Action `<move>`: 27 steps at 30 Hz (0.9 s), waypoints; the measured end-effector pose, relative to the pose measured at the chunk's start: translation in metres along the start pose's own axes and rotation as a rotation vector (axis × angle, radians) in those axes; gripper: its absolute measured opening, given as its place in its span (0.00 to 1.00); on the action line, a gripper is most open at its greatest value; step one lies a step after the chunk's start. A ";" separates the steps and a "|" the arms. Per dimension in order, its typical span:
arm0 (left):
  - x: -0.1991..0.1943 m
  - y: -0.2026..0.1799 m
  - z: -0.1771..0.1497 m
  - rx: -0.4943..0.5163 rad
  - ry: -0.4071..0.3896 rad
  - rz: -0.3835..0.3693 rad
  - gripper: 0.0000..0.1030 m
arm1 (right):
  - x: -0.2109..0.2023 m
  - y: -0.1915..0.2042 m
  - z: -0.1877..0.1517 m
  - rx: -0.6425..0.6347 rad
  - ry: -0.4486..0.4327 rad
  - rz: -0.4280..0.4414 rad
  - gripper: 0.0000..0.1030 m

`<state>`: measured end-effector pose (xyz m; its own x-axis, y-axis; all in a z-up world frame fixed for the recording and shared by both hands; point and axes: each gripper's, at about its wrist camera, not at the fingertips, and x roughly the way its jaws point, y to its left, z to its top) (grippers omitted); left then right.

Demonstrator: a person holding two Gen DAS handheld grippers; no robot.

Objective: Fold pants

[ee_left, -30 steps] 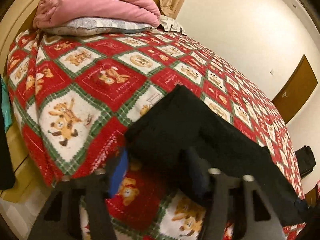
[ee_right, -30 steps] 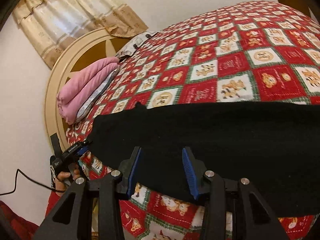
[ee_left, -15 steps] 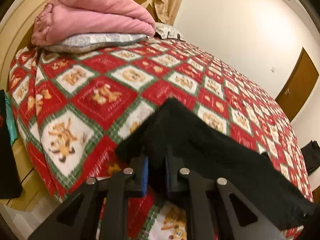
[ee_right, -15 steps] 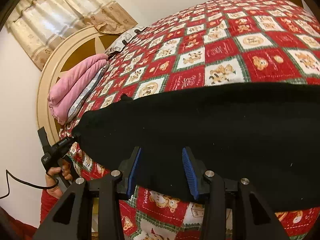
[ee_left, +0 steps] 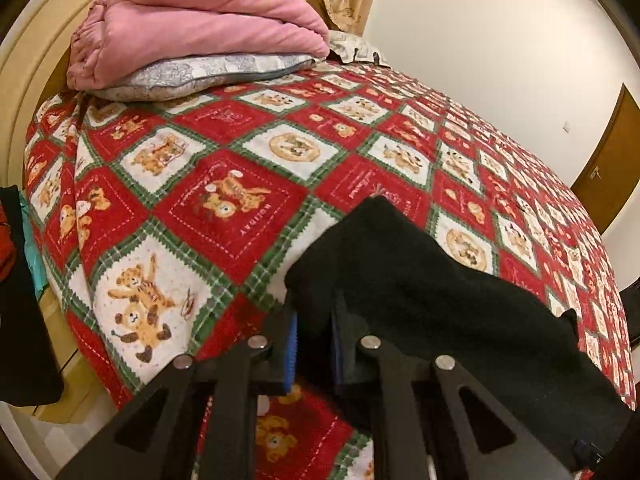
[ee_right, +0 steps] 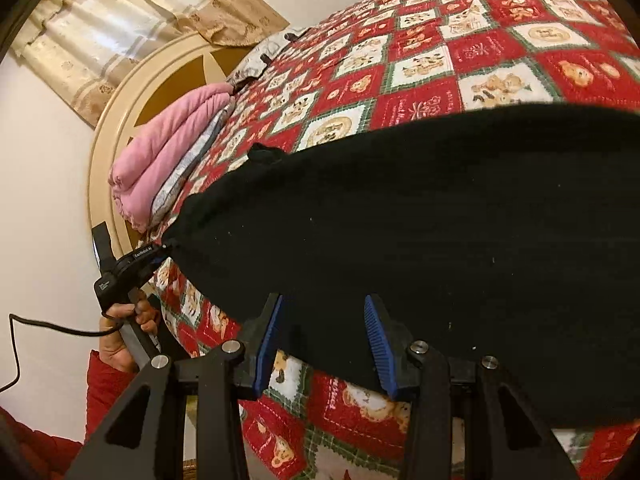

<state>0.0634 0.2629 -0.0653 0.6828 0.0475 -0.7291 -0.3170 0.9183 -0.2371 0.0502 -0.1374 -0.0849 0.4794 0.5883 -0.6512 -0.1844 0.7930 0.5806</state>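
Observation:
Black pants (ee_left: 440, 292) lie spread on a bed with a red and white bear-patterned quilt (ee_left: 224, 204). My left gripper (ee_left: 314, 340) is shut on the near corner of the pants at the bed's edge. In the right wrist view the pants (ee_right: 440, 220) fill the middle, and the left gripper (ee_right: 160, 254) shows pinching their left corner. My right gripper (ee_right: 324, 340) is open, its blue-padded fingers astride the pants' near edge without clamping it.
A folded pink blanket (ee_left: 192, 20) lies on a grey pillow (ee_left: 192, 76) at the head of the bed, against a round cream headboard (ee_right: 132, 108). A brown door (ee_left: 608, 164) stands at the far right. A beige curtain (ee_right: 120, 20) hangs behind the headboard.
My left gripper has closed from open onto the pants' corner. The right gripper has moved closer over the pants' near edge and stays open.

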 end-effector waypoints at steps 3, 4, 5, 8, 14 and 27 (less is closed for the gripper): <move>-0.005 0.000 0.001 0.014 0.011 0.022 0.31 | -0.001 0.005 0.000 -0.024 0.003 -0.008 0.43; -0.011 -0.001 0.002 0.026 0.002 0.066 0.38 | -0.003 0.005 0.001 -0.021 -0.001 0.002 0.43; -0.016 -0.002 0.002 0.042 -0.011 0.108 0.46 | -0.005 0.006 0.002 -0.015 -0.012 0.015 0.43; -0.039 -0.010 0.003 0.108 -0.110 0.254 0.61 | -0.011 0.009 0.006 -0.023 -0.033 0.026 0.42; -0.051 -0.065 0.010 0.296 -0.205 0.178 0.61 | 0.005 0.041 0.058 -0.138 -0.069 0.121 0.42; 0.009 -0.068 -0.030 0.258 -0.116 0.276 0.69 | 0.128 0.070 0.127 -0.284 0.113 0.103 0.43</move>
<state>0.0714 0.1897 -0.0748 0.6697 0.3367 -0.6619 -0.3333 0.9328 0.1373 0.2073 -0.0264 -0.0658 0.3504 0.6688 -0.6557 -0.4665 0.7317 0.4970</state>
